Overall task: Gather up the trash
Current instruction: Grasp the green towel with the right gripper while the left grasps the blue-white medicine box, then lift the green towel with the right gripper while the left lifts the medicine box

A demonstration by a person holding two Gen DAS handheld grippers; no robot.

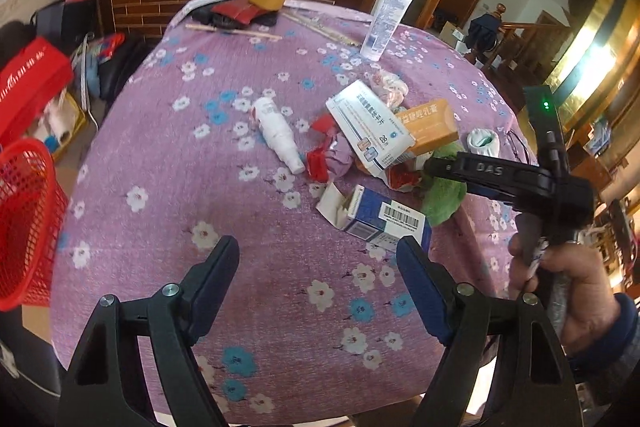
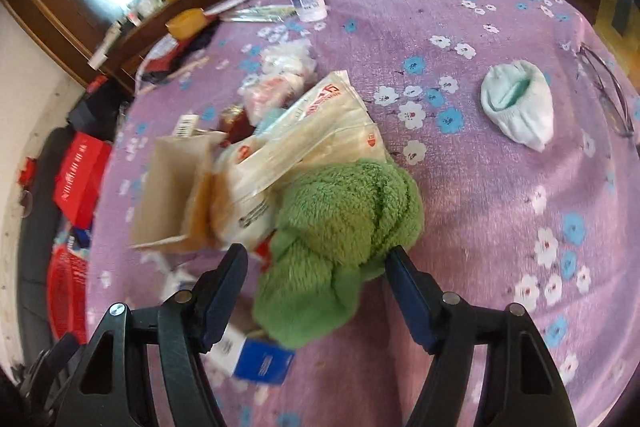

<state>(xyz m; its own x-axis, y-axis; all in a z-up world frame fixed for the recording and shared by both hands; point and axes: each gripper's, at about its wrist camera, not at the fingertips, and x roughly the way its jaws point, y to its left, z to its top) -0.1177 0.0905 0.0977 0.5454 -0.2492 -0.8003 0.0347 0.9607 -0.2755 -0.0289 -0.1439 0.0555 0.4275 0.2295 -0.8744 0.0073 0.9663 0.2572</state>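
A red basket [image 1: 28, 223] sits off the table's left edge. The left gripper [image 1: 318, 287] hovers released above bare cloth. Crumpled boxes [image 1: 370, 129] and wrappers are heaped mid-table; the right gripper [image 2: 316, 283] straddles a fuzzy green cloth [image 2: 344, 227], pads not pressing.

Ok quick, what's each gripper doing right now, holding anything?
Left gripper: open, holding nothing, over the tablecloth.
Right gripper: open, green fuzzy cloth between its fingers, not yet gripped.
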